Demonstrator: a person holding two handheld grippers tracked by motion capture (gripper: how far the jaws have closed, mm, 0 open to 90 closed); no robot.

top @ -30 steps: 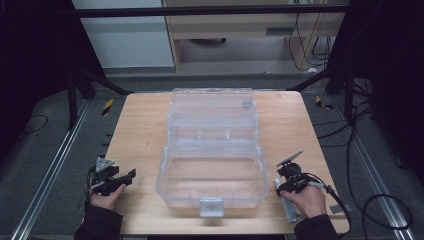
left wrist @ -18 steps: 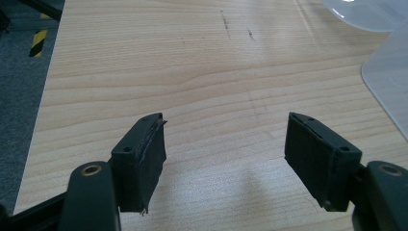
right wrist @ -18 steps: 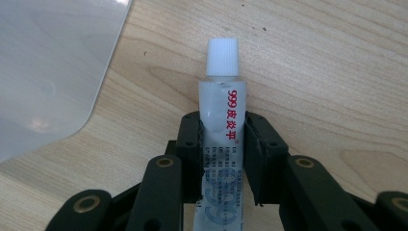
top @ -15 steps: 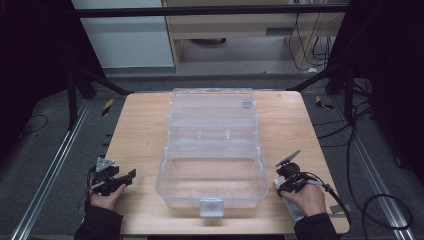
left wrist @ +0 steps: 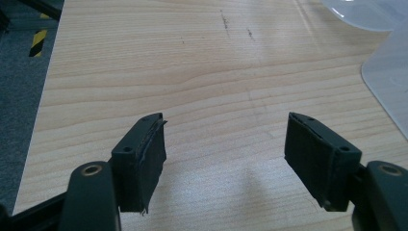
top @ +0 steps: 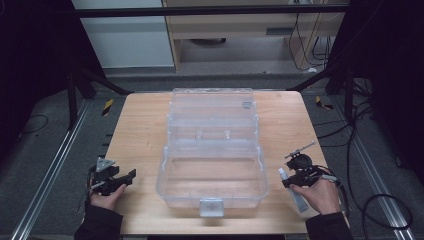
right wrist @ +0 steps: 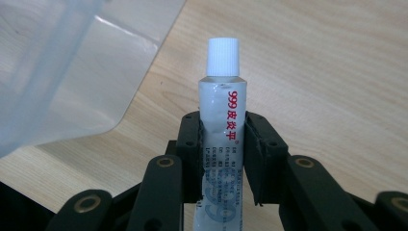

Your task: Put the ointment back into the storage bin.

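Note:
A white ointment tube [right wrist: 222, 96] with a ribbed white cap and red print stands between the jaws of my right gripper [right wrist: 222, 144], which is shut on its body. In the high view this right gripper [top: 291, 180] is at the table's front right, just off the wood, with the tube [top: 299, 200] slanting back under the hand. A clear plastic box [top: 162, 177] lies open in the middle, its lid folded back. My left gripper [top: 127, 179] rests at the front left, open, with bare wood between its pads [left wrist: 144, 163].
The box's latch [top: 210, 206] faces the front edge. A corner of the box [left wrist: 387, 82] shows in the left gripper view, and its wall [right wrist: 72, 72] lies left of the tube. Dark floor, rails and cables surround the wooden table [top: 140, 125].
My right gripper has risen a little off the table with the tube in it. The left gripper and the box have not moved.

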